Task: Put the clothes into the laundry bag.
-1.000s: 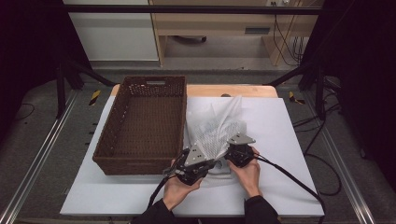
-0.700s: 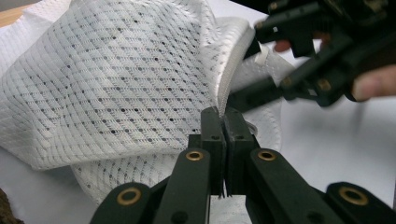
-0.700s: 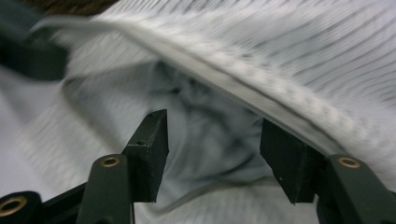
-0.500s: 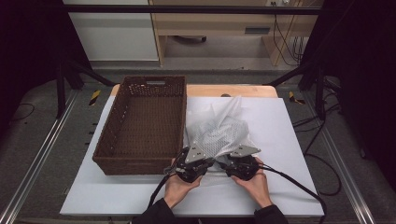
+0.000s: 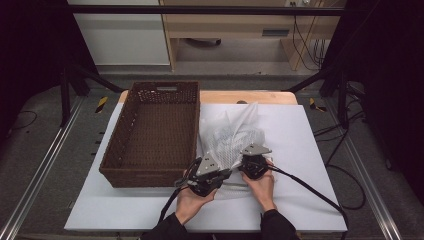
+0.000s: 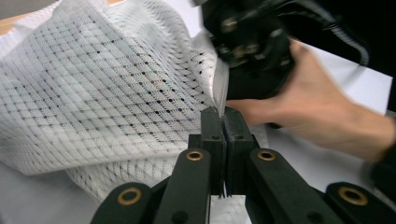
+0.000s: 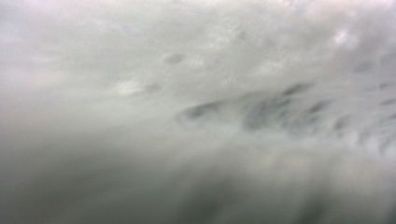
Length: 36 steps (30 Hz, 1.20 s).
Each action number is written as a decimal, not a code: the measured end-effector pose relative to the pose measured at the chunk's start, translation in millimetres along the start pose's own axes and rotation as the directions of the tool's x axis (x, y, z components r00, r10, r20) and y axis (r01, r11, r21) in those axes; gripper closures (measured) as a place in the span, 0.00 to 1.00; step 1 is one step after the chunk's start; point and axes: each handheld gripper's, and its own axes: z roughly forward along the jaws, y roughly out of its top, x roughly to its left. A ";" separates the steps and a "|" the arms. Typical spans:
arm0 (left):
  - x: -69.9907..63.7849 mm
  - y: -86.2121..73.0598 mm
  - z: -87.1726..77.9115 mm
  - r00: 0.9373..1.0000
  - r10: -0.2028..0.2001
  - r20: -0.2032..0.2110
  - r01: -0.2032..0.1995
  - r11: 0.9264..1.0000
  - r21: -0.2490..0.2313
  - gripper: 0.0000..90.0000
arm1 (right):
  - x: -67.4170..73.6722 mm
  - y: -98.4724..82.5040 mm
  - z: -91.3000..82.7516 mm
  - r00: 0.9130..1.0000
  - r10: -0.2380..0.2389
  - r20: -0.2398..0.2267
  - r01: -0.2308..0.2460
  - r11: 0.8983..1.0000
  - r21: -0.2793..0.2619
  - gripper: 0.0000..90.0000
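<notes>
A white mesh bag (image 5: 232,132) lies crumpled on the white table sheet (image 5: 310,130), just right of a dark wicker basket (image 5: 145,177). My left gripper (image 5: 226,173) sits at the bag's near edge. In the left gripper view its jaws (image 6: 223,122) are shut on a fold of the mesh bag (image 6: 102,84). My right gripper (image 5: 246,162) is close beside it at the same edge and also appears as a black body (image 6: 252,51) held by a hand. Its jaws have just been closing. Blurred mesh (image 7: 196,93) covers its lens and hides its jaws.
The basket is empty and takes up the left half of the sheet. A wooden table edge (image 5: 250,96) runs along the back. Cables (image 5: 310,190) trail from both grippers toward the near right. Metal rails (image 5: 45,165) flank the table.
The right gripper dipped toward the near edge, then came back up against the mesh bag beside the left gripper. The left gripper stayed put, still gripping the mesh.
</notes>
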 end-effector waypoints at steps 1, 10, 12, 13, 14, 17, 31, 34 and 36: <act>0.2 -0.5 0.5 1.000 -0.002 0.001 0.002 1.000 0.001 0.99 | -0.5 -1.2 2.8 1.000 0.001 0.010 -0.001 1.000 -0.004 0.93; 7.7 -6.7 6.2 1.000 -0.016 -0.024 0.016 1.000 0.023 0.98 | 6.3 -7.9 -33.9 0.996 -0.073 -0.048 0.073 0.997 -0.007 0.66; 8.5 -7.4 7.3 0.999 -0.018 -0.028 0.018 1.000 0.025 0.98 | 3.5 -14.1 -49.5 0.996 -0.068 -0.054 0.067 0.998 -0.020 0.63; 8.6 -7.6 8.2 0.999 -0.016 -0.030 0.017 0.999 0.027 0.98 | 0.9 -17.1 -55.8 0.997 -0.066 -0.047 0.065 0.998 -0.022 0.62; 8.4 -8.0 9.1 0.999 -0.015 -0.031 0.016 0.999 0.028 0.98 | -2.2 -19.6 -60.8 0.997 -0.072 -0.034 0.072 0.997 -0.017 0.61; 7.6 -9.2 12.5 0.999 -0.012 -0.031 0.013 0.999 0.034 0.98 | -12.2 -26.0 -62.5 0.998 -0.059 0.004 0.059 0.998 0.012 0.57; 7.3 -12.2 19.1 0.999 -0.001 -0.032 0.003 0.998 0.060 0.98 | -4.2 -14.1 -37.3 0.994 -0.063 -0.092 0.066 0.997 0.028 0.99; 5.0 -12.0 17.6 1.000 0.004 -0.024 -0.003 0.998 0.061 0.98 | -0.4 -6.8 -29.9 0.994 -0.057 -0.090 0.059 0.998 0.011 0.99; 3.1 -11.3 16.1 1.000 0.009 -0.014 -0.008 0.998 0.058 0.99 | -2.9 -4.1 -21.5 0.997 -0.032 -0.074 0.034 0.999 0.021 0.99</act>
